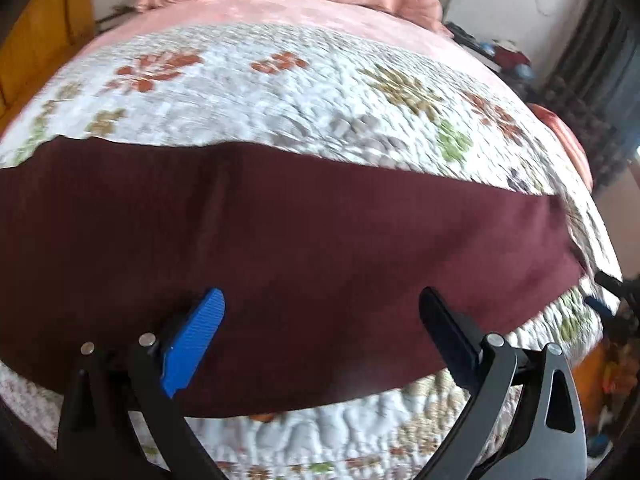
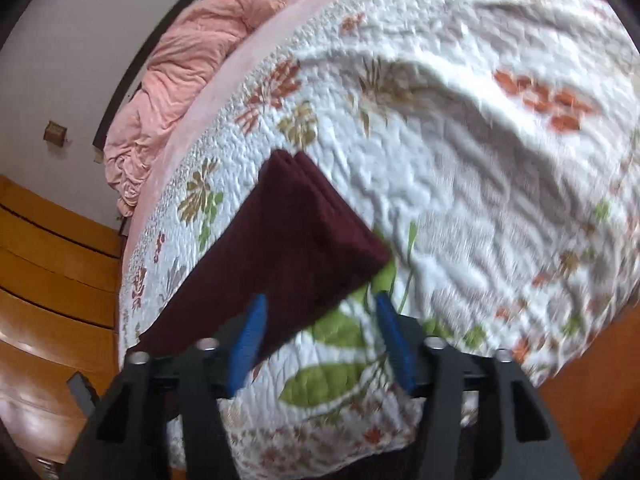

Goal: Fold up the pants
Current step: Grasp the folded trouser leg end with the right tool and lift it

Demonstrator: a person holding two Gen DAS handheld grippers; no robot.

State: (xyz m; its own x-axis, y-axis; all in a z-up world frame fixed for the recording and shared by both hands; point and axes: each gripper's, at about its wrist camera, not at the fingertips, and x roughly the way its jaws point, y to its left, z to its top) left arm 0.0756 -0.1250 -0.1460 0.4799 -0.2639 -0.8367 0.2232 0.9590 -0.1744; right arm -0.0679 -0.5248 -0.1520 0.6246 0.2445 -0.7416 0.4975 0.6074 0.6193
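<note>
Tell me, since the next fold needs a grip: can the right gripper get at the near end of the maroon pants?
Probably yes. The right gripper is open, the pants' end lies flat on the quilt just ahead of its fingers, nothing between.

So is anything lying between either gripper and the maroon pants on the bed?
Nothing visible. The left gripper hangs open right over the pants, and the right gripper is open at their end, with only the floral quilt around them.
</note>
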